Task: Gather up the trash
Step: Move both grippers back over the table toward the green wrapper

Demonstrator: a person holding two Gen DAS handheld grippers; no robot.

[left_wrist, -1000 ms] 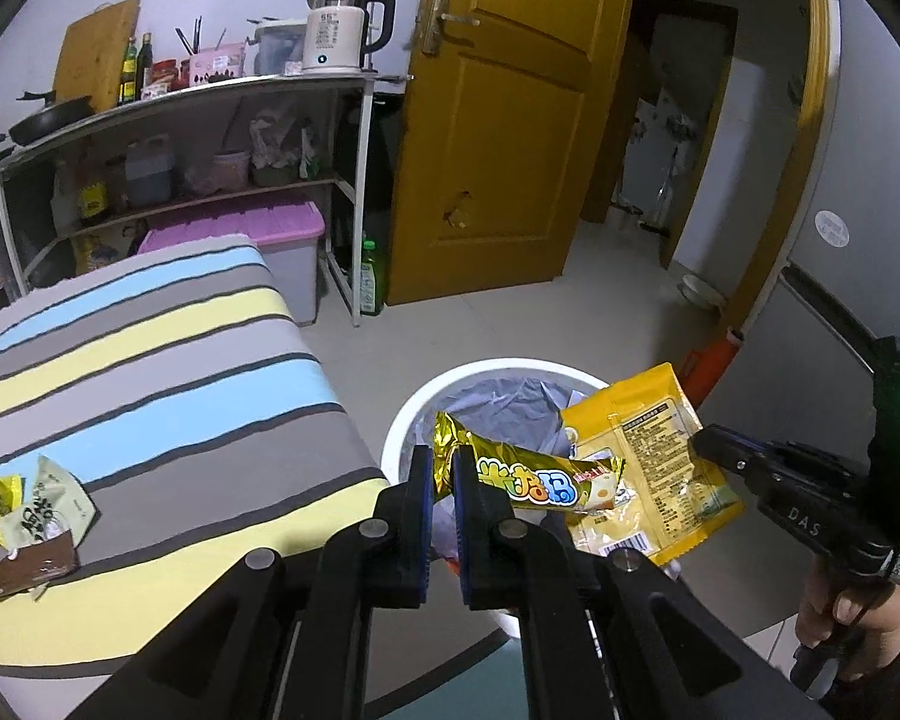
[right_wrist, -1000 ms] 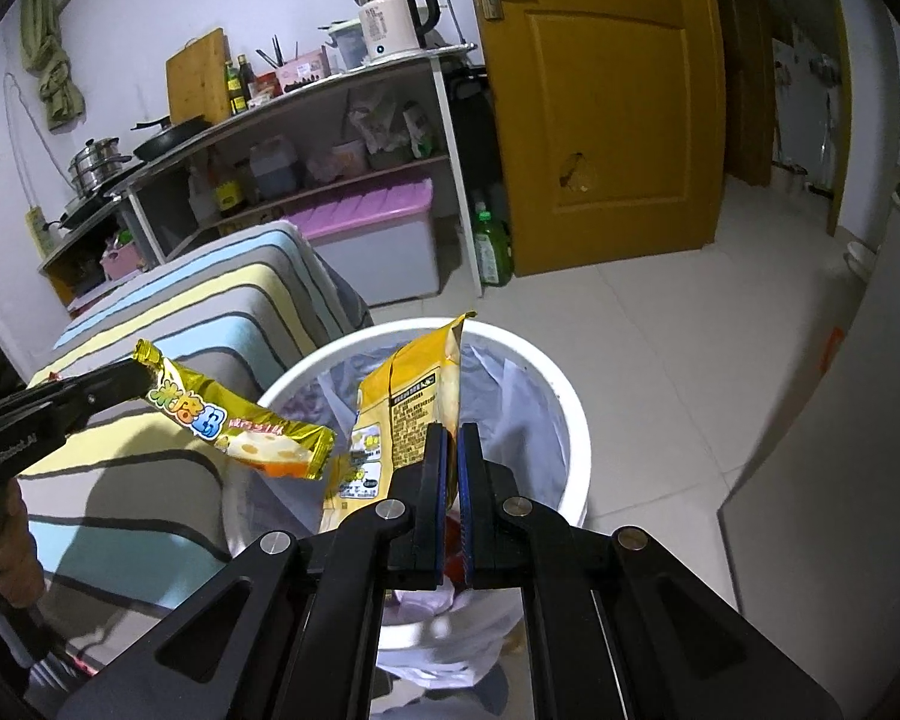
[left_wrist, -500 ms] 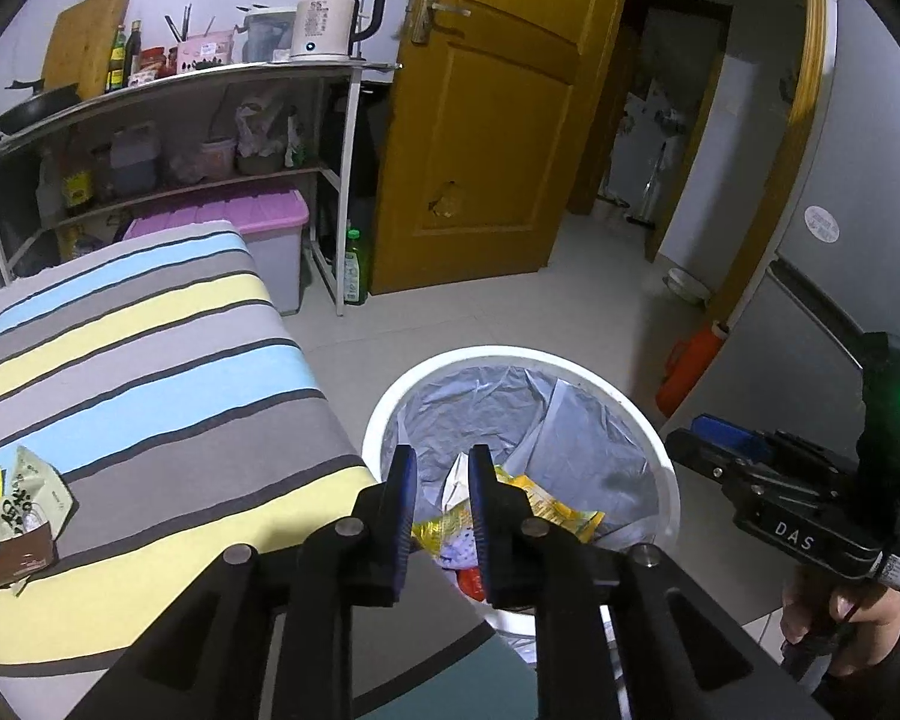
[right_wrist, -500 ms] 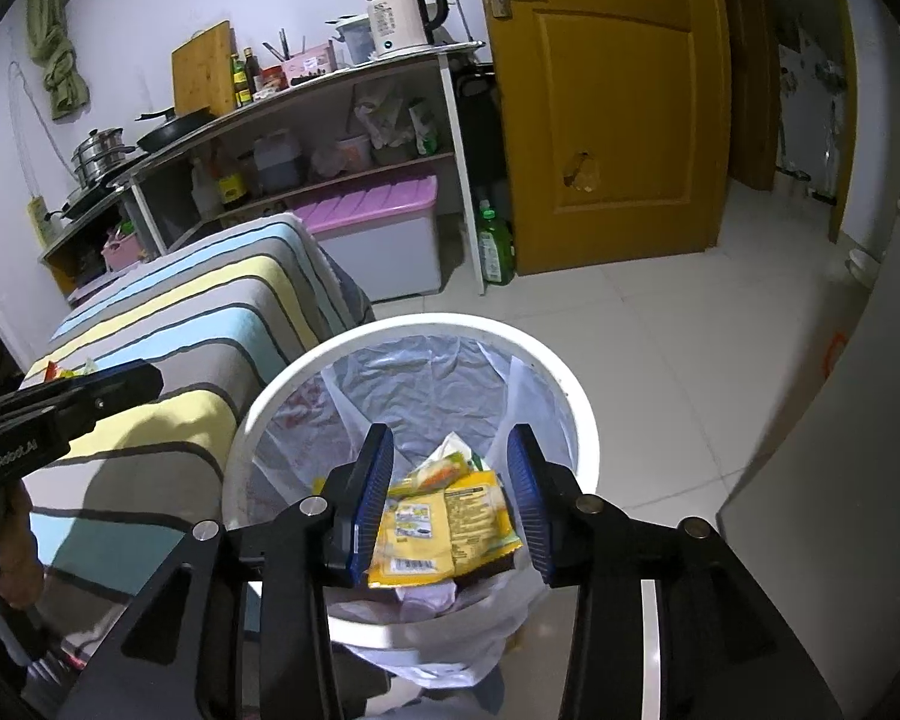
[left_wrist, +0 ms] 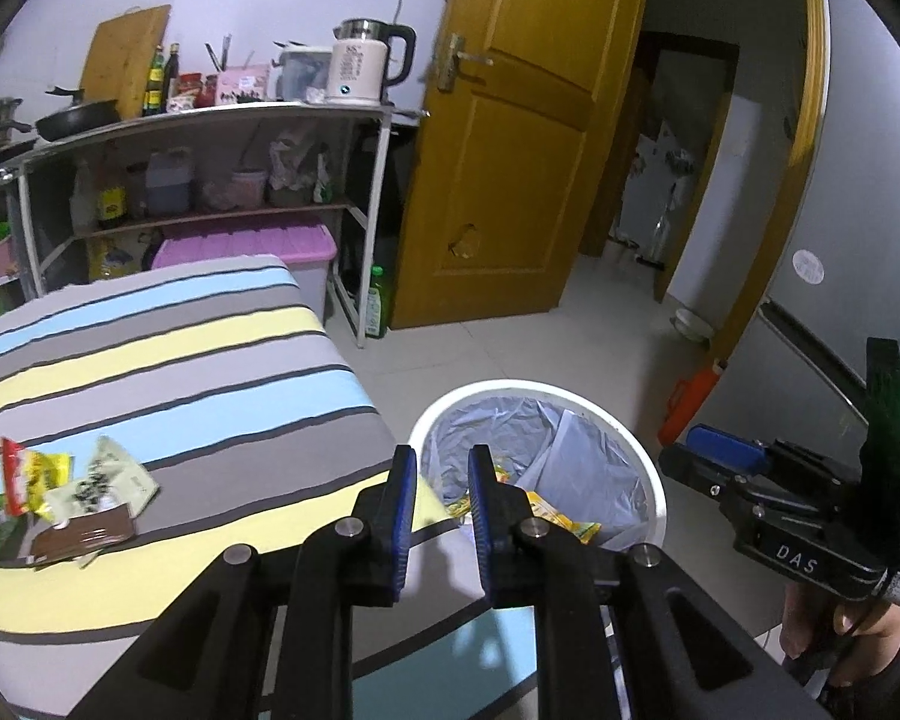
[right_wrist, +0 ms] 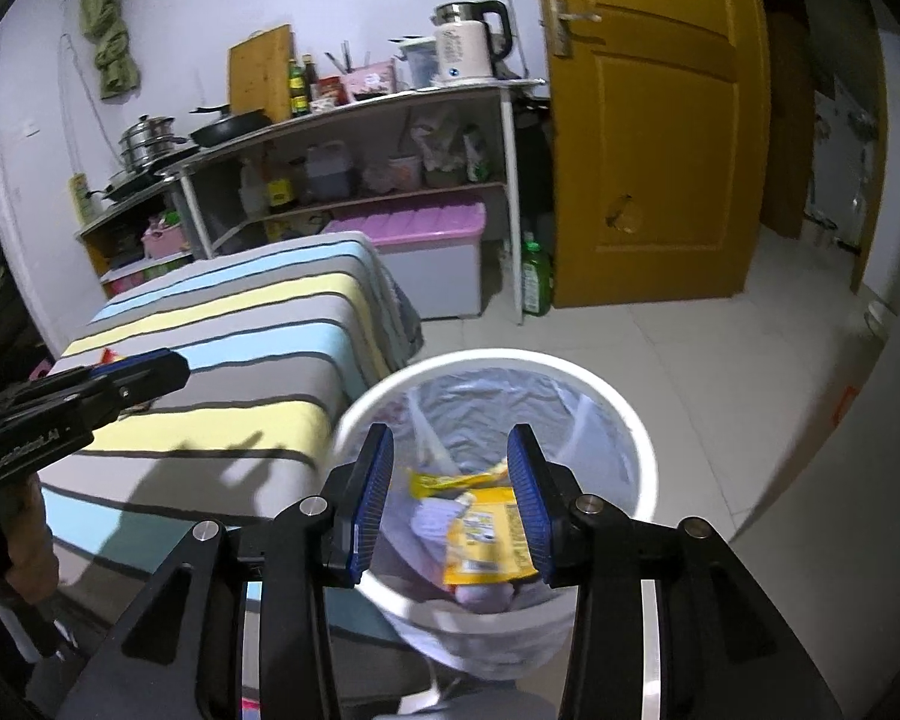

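Both wrappers that hung from the closed claws a second ago are now down in the bin. The left gripper [left_wrist: 441,468] stands a little open with nothing between its pads; the right gripper [right_wrist: 450,450] is wider open, also empty. Both have pulled up and back from the white bin [left_wrist: 642,462], which sits on the floor just beside the striped bed [left_wrist: 180,360]. Inside the grey liner lie yellow wrappers [right_wrist: 480,525], crumpled, printed labels up. A small pile of wrappers [left_wrist: 66,498] still lies on the bed: red, yellow, white-green, and a brown one, touching each other.
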